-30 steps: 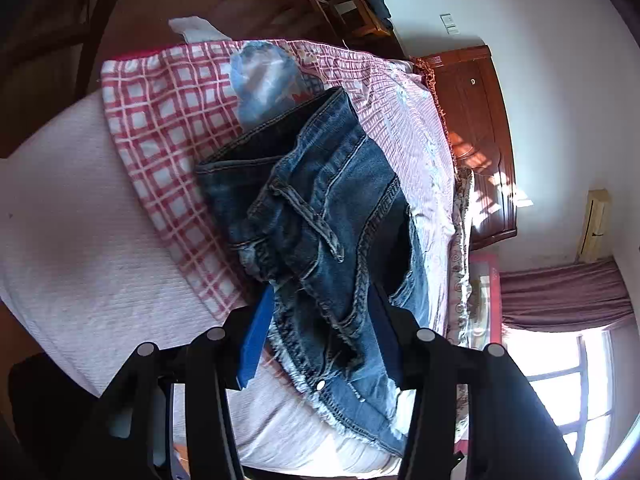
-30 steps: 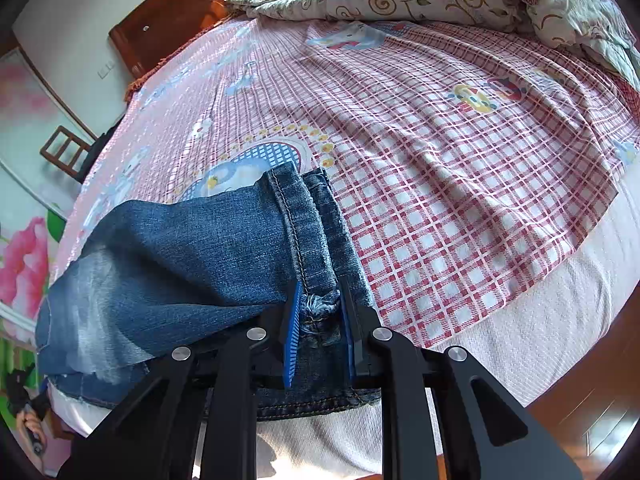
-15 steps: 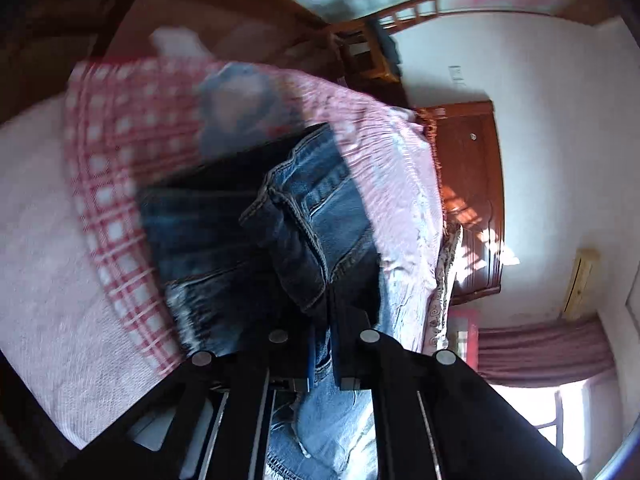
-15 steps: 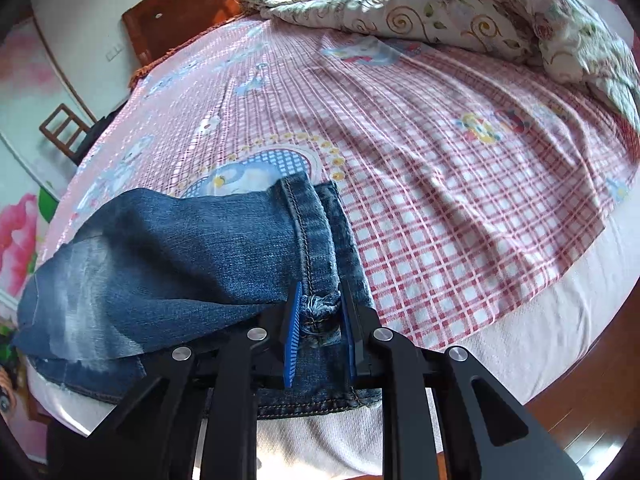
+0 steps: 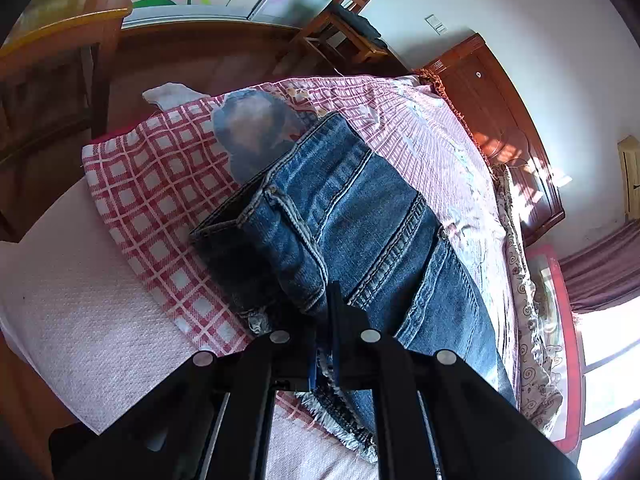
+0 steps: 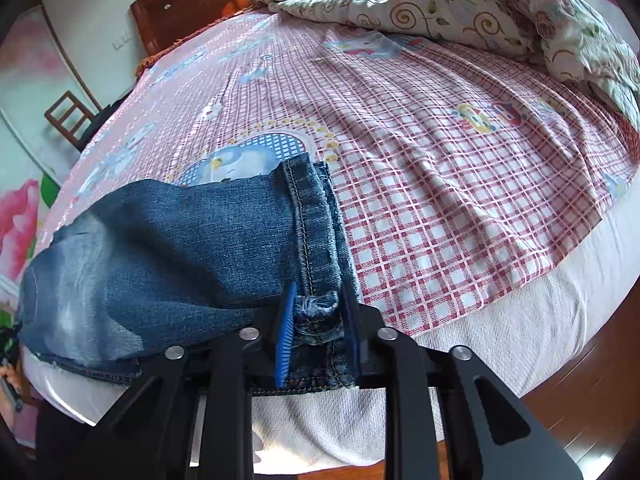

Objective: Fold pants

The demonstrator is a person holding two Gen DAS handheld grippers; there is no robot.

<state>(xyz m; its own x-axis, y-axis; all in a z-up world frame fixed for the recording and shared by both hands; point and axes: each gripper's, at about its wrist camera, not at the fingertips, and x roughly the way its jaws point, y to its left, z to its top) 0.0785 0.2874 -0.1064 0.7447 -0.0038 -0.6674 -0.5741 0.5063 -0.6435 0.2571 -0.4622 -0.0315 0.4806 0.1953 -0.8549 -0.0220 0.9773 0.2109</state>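
Observation:
Blue denim pants (image 5: 360, 220) lie on the red-and-white checked bedsheet (image 5: 152, 184) near the bed's edge. In the left wrist view my left gripper (image 5: 322, 320) is shut on a bunched fold of the pants beside the pocket seam, with a frayed hem below it. In the right wrist view the pants (image 6: 168, 248) stretch off to the left, and my right gripper (image 6: 318, 312) is shut on the stitched hem at their right end, its blue pads on either side of the bunched cloth.
A flowered quilt (image 6: 480, 12) lies bunched at the far right of the bed. A wooden headboard (image 5: 508, 128) and a wooden chair (image 5: 344, 36) stand beyond the bed. The white mattress edge (image 6: 500, 332) drops to the wooden floor close to both grippers.
My left gripper went from open around the pants to shut on a fold of them, and the cloth has shifted under it. My right gripper has kept its hold on the hem.

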